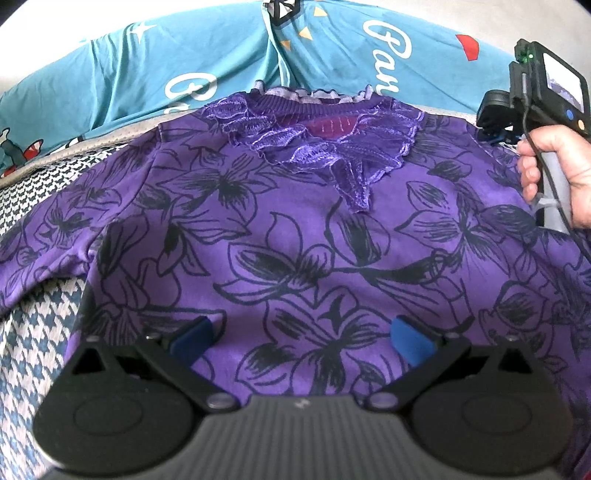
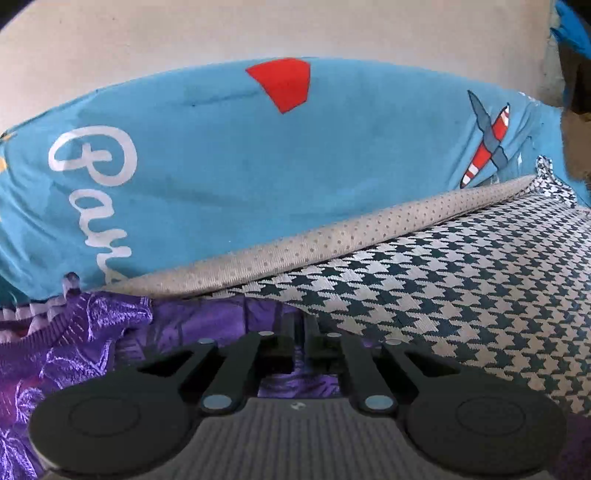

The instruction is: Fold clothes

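Observation:
A purple top (image 1: 295, 229) with black flower print and a lace collar (image 1: 332, 147) lies spread flat, neck away from me. My left gripper (image 1: 301, 338) is open, its blue pads (image 1: 410, 338) wide apart over the lower middle of the top, holding nothing. My right gripper (image 2: 304, 347) is shut, its jaws pressed together on the top's shoulder edge (image 2: 207, 321) next to the collar. The right gripper also shows in the left wrist view (image 1: 495, 125), held by a hand at the top's far right shoulder.
The top rests on a blue-and-white houndstooth cover (image 2: 461, 295) with a dotted grey edge strip (image 2: 314, 243). Behind it lie turquoise printed pillows (image 1: 184, 62) against a pale wall (image 2: 221, 33). The houndstooth cover also shows at the left (image 1: 33, 332).

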Tool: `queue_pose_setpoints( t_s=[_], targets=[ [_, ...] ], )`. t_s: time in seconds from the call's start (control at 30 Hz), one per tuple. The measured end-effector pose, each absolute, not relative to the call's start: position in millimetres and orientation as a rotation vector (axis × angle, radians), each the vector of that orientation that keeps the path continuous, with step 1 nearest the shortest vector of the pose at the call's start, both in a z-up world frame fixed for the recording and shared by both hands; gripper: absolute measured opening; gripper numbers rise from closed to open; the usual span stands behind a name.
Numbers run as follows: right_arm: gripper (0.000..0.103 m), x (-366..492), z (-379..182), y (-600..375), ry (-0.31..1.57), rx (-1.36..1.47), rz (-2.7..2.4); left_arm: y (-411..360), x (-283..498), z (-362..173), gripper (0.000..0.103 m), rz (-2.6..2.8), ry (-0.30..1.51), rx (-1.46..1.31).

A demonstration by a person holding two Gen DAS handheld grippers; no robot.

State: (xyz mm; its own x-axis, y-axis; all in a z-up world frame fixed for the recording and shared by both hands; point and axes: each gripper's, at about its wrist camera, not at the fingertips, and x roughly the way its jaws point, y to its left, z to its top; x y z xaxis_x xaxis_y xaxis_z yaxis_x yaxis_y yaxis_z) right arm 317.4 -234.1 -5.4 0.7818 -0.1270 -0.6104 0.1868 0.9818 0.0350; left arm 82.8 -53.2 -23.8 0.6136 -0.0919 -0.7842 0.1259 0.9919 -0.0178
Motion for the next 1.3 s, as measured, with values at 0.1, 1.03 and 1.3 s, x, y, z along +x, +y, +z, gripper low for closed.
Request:
queue_pose_setpoints(
  t_s=[0.1,1.03,1.3],
  targets=[
    [0.029,308,6,-237,0.631,0.143,-0.167,-54,81,-20,0.103,-0.138,0.891,0.037],
    [0.053,153,43,-308,0.698,0.185,-0.232,-68,55,-14,0.103,-0.185,0.846,0.128],
    [0.054,120,46,-365,0.711,0.144,-0.442,-73,48,-16,0.103,-0.192,0.836,0.167]
  ],
)
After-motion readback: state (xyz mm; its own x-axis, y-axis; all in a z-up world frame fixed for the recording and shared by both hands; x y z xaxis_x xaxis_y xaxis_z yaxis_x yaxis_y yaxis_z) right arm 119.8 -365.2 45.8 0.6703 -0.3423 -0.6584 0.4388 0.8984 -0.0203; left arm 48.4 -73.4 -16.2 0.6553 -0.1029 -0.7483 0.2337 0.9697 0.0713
